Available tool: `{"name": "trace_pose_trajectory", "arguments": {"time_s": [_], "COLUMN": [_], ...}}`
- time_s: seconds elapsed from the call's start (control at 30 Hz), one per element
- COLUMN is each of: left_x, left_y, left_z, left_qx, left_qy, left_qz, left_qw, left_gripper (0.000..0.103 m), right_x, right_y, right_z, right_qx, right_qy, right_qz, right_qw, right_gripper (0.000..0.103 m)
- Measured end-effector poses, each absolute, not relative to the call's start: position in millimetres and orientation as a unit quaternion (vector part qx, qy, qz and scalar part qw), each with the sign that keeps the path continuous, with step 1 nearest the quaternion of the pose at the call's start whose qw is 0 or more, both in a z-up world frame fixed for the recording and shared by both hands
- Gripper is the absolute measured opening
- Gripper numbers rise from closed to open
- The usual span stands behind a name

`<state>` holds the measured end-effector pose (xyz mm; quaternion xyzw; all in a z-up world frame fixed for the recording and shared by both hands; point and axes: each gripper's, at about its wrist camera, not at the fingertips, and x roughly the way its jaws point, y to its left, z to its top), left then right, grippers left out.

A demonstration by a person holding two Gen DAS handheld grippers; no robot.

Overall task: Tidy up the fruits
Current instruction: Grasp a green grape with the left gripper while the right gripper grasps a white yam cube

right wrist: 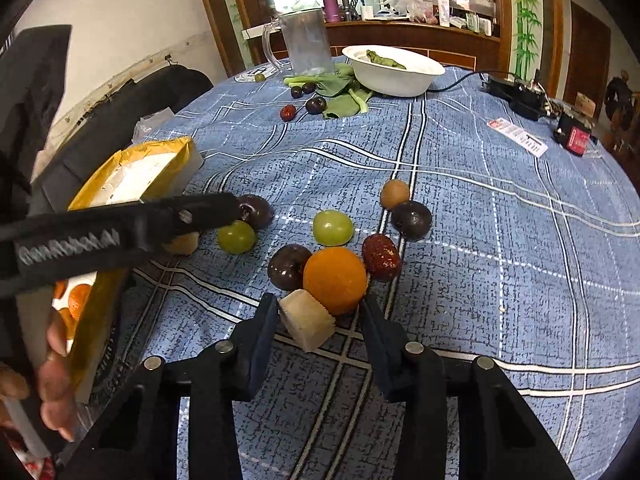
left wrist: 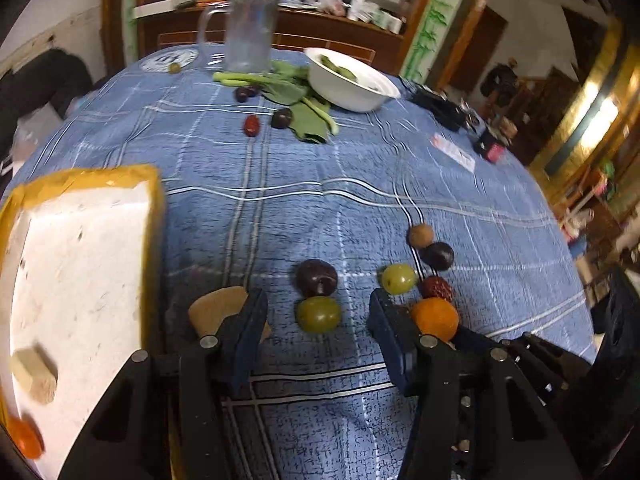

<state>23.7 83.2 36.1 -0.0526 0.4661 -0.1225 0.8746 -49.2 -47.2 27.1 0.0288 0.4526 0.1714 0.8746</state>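
Fruits lie on a blue checked tablecloth (left wrist: 280, 184). My left gripper (left wrist: 318, 312) is open and low over a green grape (left wrist: 318, 314), with a dark plum (left wrist: 316, 278) just beyond. A tan piece (left wrist: 216, 308) lies by its left finger, a small orange (left wrist: 435, 318) by its right. My right gripper (right wrist: 320, 316) is open around a pale cut chunk (right wrist: 307, 324), with the orange (right wrist: 335, 281) just ahead. The left gripper (right wrist: 216, 210) shows from the side there. A white foam box with yellow tape (left wrist: 80, 260) holds a pale chunk (left wrist: 34, 376) and an orange (left wrist: 25, 438).
More grapes, plums, a red date (right wrist: 381, 257) and a brown longan (right wrist: 395, 194) lie near. Far back are a white bowl (right wrist: 394, 70), green leaves (right wrist: 340, 92), a clear jug (right wrist: 306, 42) and more fruits. Black devices (right wrist: 520, 96) sit right.
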Motion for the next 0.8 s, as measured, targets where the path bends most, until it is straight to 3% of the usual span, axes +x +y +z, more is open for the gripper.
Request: {"name": "trace_pose_trajectory", "arguments": {"time_s": [0.1,0.23,0.3,0.43,0.53,0.63,0.67,0.7,0.77,0.8], "left_x": [26,31,32,28,28,30,30,30,28,26], "left_y": [72,55,47,42,48,46,46,45,46,47], "left_z": [33,28,23,16,16,8,8,8,10,11], "left_qx": [-0.02,0.036,0.07,0.128,0.116,0.119,0.119,0.121,0.109,0.109], "left_qy": [0.466,0.458,0.462,0.451,0.449,0.455,0.451,0.453,0.46,0.457], "left_qz": [-0.131,-0.134,-0.13,-0.108,-0.108,-0.091,-0.087,-0.086,-0.093,-0.089], "left_qw": [0.875,0.878,0.875,0.877,0.879,0.878,0.88,0.879,0.876,0.878], "left_gripper": [0.041,0.041,0.032,0.025,0.025,0.044,0.046,0.044,0.024,0.023], "right_x": [-50,-52,-52,-52,-51,-51,-51,-52,-52,-52], "right_y": [-48,-44,-45,-47,-44,-43,-44,-44,-46,-48], "right_z": [28,27,26,25,23,23,23,23,24,24], "right_qx": [0.037,0.029,0.029,0.035,0.027,0.022,0.022,0.023,0.029,0.034], "right_qy": [0.456,0.46,0.462,0.464,0.465,0.464,0.465,0.465,0.466,0.467], "right_qz": [0.174,0.173,0.173,0.176,0.178,0.178,0.178,0.178,0.177,0.178], "right_qw": [0.872,0.87,0.869,0.867,0.867,0.867,0.867,0.867,0.866,0.866], "right_gripper": [0.038,0.034,0.033,0.033,0.034,0.034,0.034,0.033,0.031,0.03]}}
